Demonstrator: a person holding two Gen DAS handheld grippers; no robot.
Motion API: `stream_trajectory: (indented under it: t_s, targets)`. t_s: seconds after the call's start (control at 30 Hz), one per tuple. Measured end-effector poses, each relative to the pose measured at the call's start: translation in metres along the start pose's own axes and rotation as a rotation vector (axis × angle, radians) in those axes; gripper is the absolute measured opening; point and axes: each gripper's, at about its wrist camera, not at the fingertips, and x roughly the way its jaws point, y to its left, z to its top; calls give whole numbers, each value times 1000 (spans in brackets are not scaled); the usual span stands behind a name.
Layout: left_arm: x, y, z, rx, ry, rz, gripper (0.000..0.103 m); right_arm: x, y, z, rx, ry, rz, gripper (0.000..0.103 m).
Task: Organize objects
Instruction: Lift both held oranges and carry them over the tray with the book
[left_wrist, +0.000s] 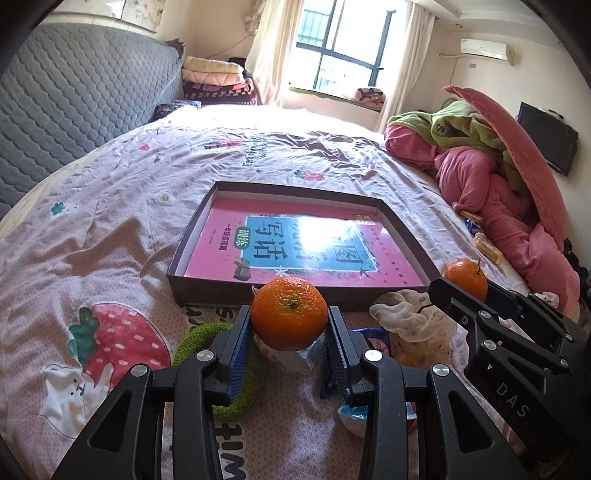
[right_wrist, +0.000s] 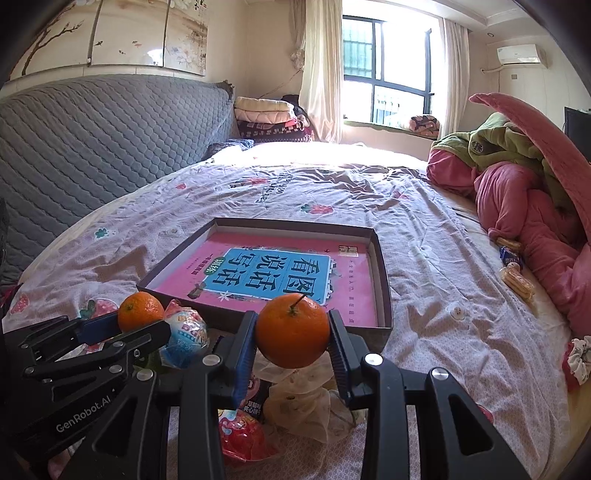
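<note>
Spanning both views, the bed (left_wrist: 110, 221) carries a box (left_wrist: 406, 225) holding a pink book (left_wrist: 295, 243) — each gripper, left (left_wrist: 290, 325) and right (right_wrist: 292, 334), has its fingers pinching an orange (left_wrist: 289, 314), (right_wrist: 291, 330) just before the box.

Straight ahead of both grippers lies a shallow brown box (left_wrist: 295, 236), open on top, its floor covered only by a flat pink book (left_wrist: 303, 251); its low near wall (left_wrist: 258, 293) is the one ledge to cross. Beneath the left gripper (left_wrist: 290, 319), a green fuzzy ring (left_wrist: 201, 332) and snack packets crowd the bedspread (left_wrist: 110, 221). Beneath the right gripper (right_wrist: 291, 332), a crumpled cream cloth (right_wrist: 306, 398) and a red packet (right_wrist: 240, 432) fill the space. To the left gripper's left, open bedspread. To the right gripper's far right, a pink blanket heap (right_wrist: 535, 221) walls that side.
</note>
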Motion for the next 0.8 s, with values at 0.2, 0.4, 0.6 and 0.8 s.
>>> stream_trajectory:
  t_s: [0.2, 0.4, 0.6, 0.8]
  targets:
    - [5, 1, 11, 3, -17, 25, 40, 2, 2, 11, -3, -9, 2, 37]
    - [10, -2, 21, 11, -30, 36, 40, 6, 5, 24, -2, -18, 5, 37]
    - [16, 2, 31, 1, -31, 44, 40, 19, 1, 41, 9, -20, 1, 37]
    - [25, 7, 42, -7, -19, 48, 40, 28, -2, 50, 19, -16, -1, 37]
